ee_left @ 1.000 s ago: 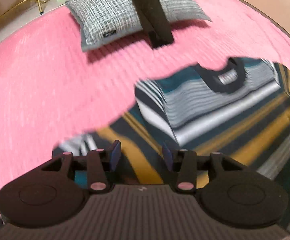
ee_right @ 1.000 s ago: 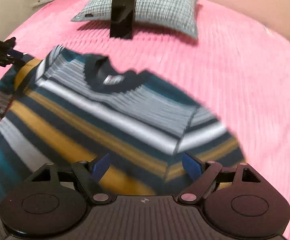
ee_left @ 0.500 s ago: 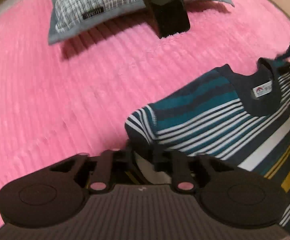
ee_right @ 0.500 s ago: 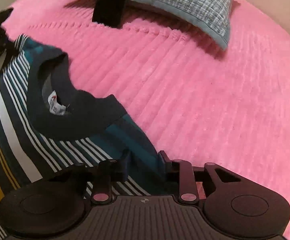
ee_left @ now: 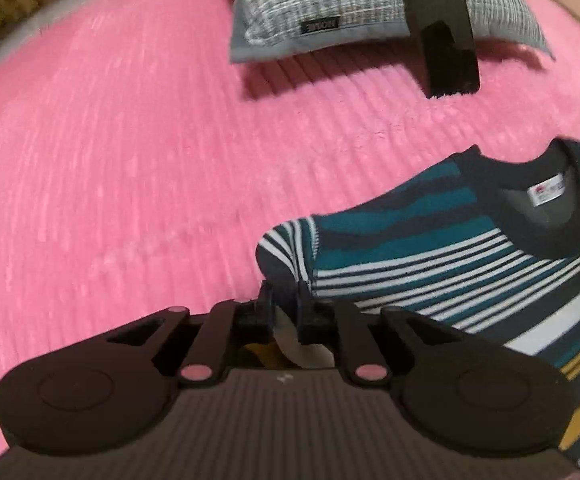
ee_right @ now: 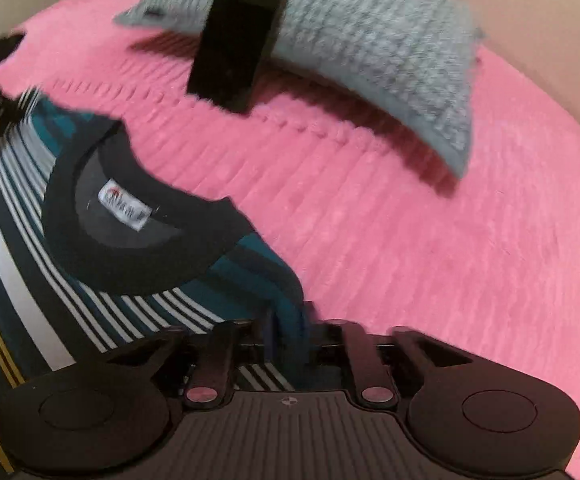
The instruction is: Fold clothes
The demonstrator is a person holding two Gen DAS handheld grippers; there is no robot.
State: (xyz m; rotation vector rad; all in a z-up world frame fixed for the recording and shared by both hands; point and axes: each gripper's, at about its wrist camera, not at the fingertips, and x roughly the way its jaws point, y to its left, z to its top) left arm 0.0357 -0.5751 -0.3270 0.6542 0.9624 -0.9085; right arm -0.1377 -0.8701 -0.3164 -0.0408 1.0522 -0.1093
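Your left gripper (ee_left: pixel 285 300) pinches the striped shirt (ee_left: pixel 450 256) shoulder; its hem is cut off at four o'clock. Your right gripper (ee_right: pixel 287 320) is opening, shoulder fabric between its jaws.

Pink ribbed blanket (ee_left: pixel 129 152) covered the bed, grey checked pillow (ee_left: pixel 322 4) lay at its far end, black phone (ee_left: pixel 442 28) stood propped upright against the pillow's front.
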